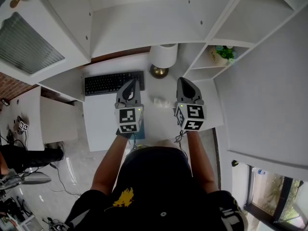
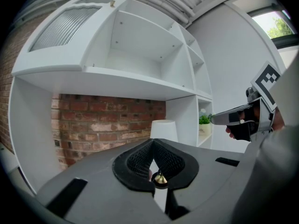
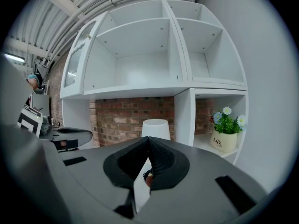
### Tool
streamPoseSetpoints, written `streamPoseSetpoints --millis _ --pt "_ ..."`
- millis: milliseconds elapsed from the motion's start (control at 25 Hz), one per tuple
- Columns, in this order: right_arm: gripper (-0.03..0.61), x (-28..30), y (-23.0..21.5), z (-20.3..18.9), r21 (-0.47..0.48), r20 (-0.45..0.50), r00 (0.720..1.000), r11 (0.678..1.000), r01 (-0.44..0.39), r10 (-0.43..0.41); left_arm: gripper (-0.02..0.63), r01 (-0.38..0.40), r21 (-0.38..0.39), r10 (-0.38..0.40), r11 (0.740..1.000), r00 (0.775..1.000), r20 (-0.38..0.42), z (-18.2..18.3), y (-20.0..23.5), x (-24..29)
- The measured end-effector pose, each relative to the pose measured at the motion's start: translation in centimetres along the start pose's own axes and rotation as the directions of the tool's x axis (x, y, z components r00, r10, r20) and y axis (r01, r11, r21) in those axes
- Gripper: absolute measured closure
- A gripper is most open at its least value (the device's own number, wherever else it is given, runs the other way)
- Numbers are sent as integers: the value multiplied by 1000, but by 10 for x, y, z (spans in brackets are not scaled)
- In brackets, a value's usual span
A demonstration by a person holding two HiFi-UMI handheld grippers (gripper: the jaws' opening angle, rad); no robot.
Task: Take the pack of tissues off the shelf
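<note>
No pack of tissues shows on the white shelves (image 3: pixel 140 90) in any view; the open compartments look bare. A small white thing (image 1: pixel 161 101) lies on the desk between the two grippers, too small to tell what it is. My left gripper (image 1: pixel 131 83) hovers over the desk beside the keyboard, its jaws closed tip to tip (image 2: pixel 152 141) with nothing in them. My right gripper (image 1: pixel 184 81) is level with it on the right, also shut and empty (image 3: pixel 148 138). Both point at the brick back wall under the shelves.
A white lamp (image 1: pixel 163 56) stands at the back of the white desk (image 1: pixel 101 124), straight ahead of both grippers. A black keyboard (image 1: pixel 108 83) lies to the left. A potted plant with flowers (image 3: pixel 225 136) sits in the lower right shelf compartment. A cabinet door with ribbed glass (image 1: pixel 26 44) is at upper left.
</note>
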State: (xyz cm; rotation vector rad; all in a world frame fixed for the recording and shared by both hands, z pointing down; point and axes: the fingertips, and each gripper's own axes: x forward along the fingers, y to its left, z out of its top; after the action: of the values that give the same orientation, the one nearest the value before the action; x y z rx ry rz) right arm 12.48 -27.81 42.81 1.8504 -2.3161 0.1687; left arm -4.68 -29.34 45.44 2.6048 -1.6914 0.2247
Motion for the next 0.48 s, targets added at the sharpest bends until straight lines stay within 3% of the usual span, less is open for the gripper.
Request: streamPoseSetpoints --millis 480 --pt "575 -2 2 -1 -12 -5 1000 1000 -5 5 600 4 1 -4 1000 1000 -2 -1 -1 -2"
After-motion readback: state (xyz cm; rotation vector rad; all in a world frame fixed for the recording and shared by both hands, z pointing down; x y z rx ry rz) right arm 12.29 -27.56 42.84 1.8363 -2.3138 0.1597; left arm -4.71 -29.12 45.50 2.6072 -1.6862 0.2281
